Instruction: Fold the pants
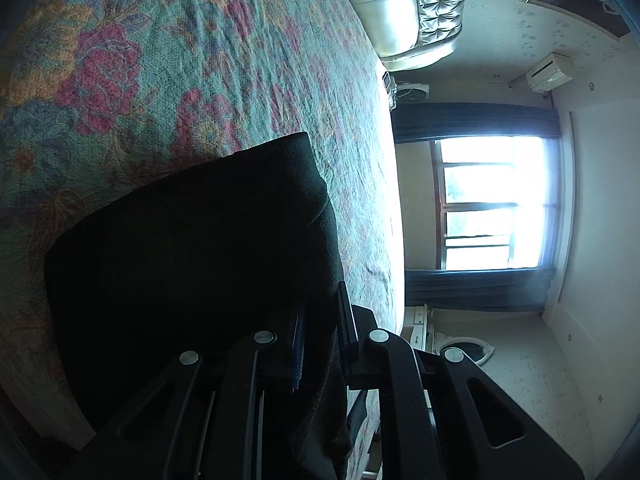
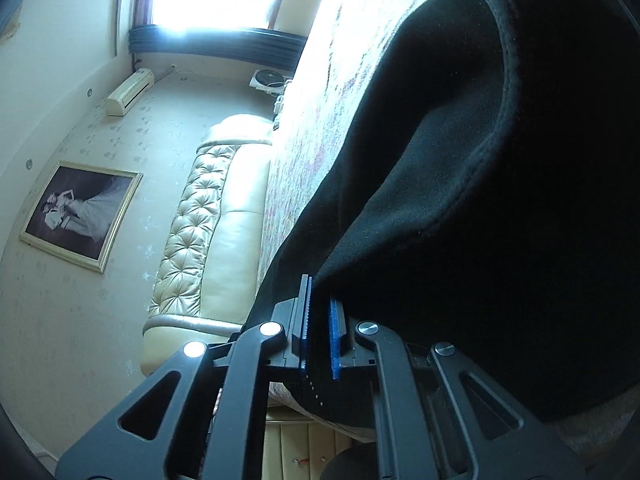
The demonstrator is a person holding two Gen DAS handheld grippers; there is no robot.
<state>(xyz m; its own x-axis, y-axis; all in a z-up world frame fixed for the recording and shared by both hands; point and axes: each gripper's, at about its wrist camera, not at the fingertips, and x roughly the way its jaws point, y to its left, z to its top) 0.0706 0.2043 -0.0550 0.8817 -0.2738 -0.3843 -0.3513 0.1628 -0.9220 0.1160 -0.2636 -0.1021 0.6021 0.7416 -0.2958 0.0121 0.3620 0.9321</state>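
Black pants (image 1: 192,264) on floral bedspread (image 1: 168,64) — left gripper (image 1: 320,320) and right gripper (image 2: 320,312) fingers each clamped on pant fabric.

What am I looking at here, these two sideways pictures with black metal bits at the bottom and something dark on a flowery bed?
Those black metal parts are two hand-held grippers, one in each of a person's hands. Each carries a camera looking along its two fingers, and both pictures appear turned sideways. One picture comes from the left gripper, the other from the right gripper. The surface is a bed with a flowered bedspread. The dark thing is a pair of black pants, partly folded. Both grippers are shut on the pants, each pinching an edge of the cloth. Behind are a window and a padded headboard.
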